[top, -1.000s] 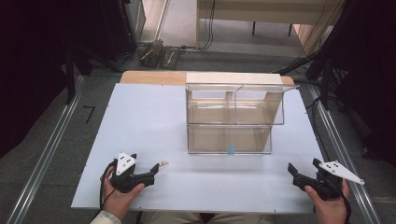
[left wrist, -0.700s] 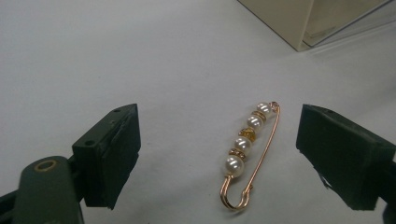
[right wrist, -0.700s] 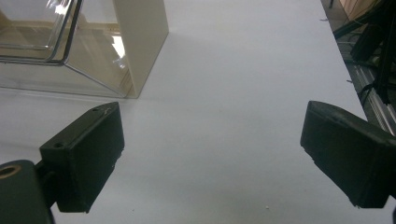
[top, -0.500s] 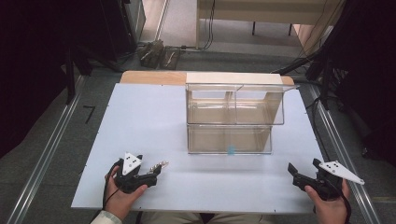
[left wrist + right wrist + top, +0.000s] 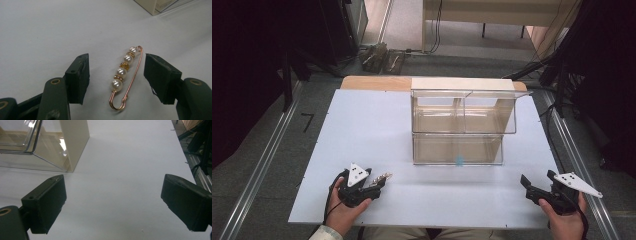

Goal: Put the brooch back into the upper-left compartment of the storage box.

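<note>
Pearl pin (image 5: 124, 78) lies flat on the white surface (image 5: 362, 130), near the front-left edge, directly between the left gripper (image 5: 117, 75) fingers. Its long axis runs roughly along the fingers' reach, tilted a little to the right in the left gripper view; clasp loop nearest the camera, pearls on the left side of the gold wire. Fingers spread, one on each side, neither touching the pin. Left hand (image 5: 347, 207) low at the surface edge, gripper (image 5: 377, 184) pointing forward-right. Likely next step: close across the pin's narrow width.

Right gripper (image 5: 526, 183) far off at front-right, fingers spread wide, holding nothing. Clear two-tier organizer (image 5: 459, 125) sits mid-surface, well apart from the pin.
</note>
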